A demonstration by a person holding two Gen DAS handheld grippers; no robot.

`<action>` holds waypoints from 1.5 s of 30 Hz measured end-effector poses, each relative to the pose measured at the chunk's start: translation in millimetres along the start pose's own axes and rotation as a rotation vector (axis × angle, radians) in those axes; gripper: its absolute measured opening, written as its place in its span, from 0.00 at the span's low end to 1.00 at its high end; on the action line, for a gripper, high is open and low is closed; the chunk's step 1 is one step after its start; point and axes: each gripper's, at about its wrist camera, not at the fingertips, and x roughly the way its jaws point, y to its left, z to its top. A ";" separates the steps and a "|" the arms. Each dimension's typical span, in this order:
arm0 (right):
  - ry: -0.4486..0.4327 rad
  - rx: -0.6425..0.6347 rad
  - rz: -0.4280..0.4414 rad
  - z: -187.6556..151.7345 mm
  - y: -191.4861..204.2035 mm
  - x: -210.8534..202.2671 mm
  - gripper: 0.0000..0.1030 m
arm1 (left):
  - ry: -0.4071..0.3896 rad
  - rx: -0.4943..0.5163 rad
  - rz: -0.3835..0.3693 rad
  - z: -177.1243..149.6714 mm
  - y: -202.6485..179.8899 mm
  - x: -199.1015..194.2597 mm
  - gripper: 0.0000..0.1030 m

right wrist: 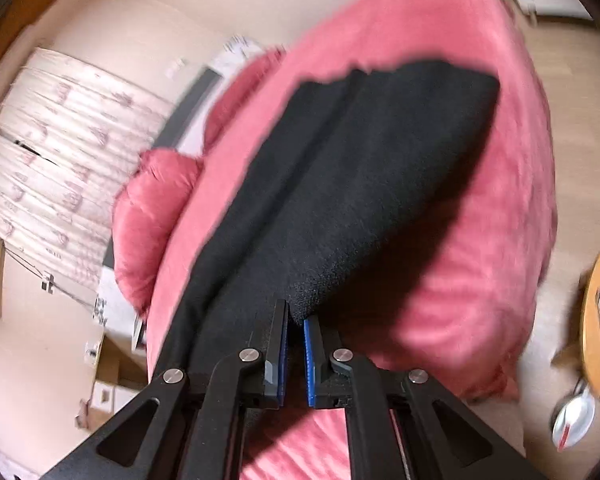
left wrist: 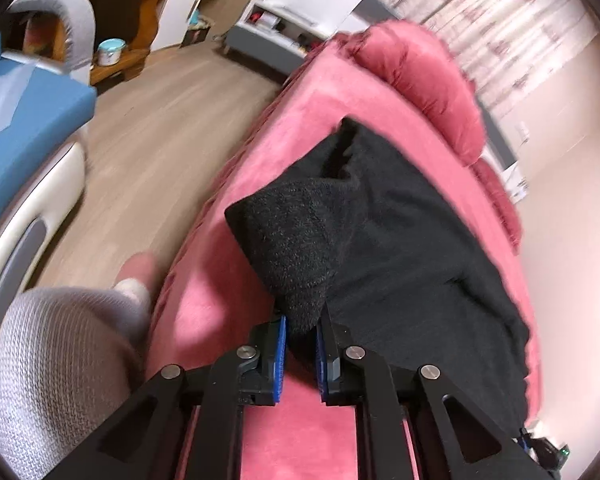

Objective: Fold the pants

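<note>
I have the black pants [left wrist: 400, 240] lying on the pink bed [left wrist: 228, 184], stretching away toward the pillows [left wrist: 420, 84] at the far end. My left gripper [left wrist: 301, 336] is clenched on a near corner of the cloth, and the fabric rises in a peak from its pads. My right gripper [right wrist: 296, 320] pinches the other near edge the same way. To fold well, I judge I should lift both corners evenly, keep the edge between them taut, and carry it toward the far end without letting either side sag or twist. The near edge should land square on the far one.
</note>
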 end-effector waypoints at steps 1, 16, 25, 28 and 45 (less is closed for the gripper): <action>0.039 0.008 -0.030 1.5 -10.1 8.7 0.12 | -0.007 0.008 0.005 -0.9 0.0 3.2 0.17; -0.181 0.309 -0.057 123.9 -96.1 15.5 0.41 | 0.042 -0.045 0.089 12.0 -6.4 36.7 0.22; -0.330 0.083 -0.201 164.5 -53.0 -49.0 0.04 | -0.021 0.043 0.044 18.0 -33.3 -12.7 0.11; -0.351 0.050 -0.336 163.7 -71.8 -60.1 0.01 | 0.001 0.068 0.074 7.0 -27.3 -6.2 0.11; -0.029 -0.691 -0.379 16.8 119.0 84.4 0.31 | -0.160 0.142 0.131 53.1 -18.9 -42.9 0.63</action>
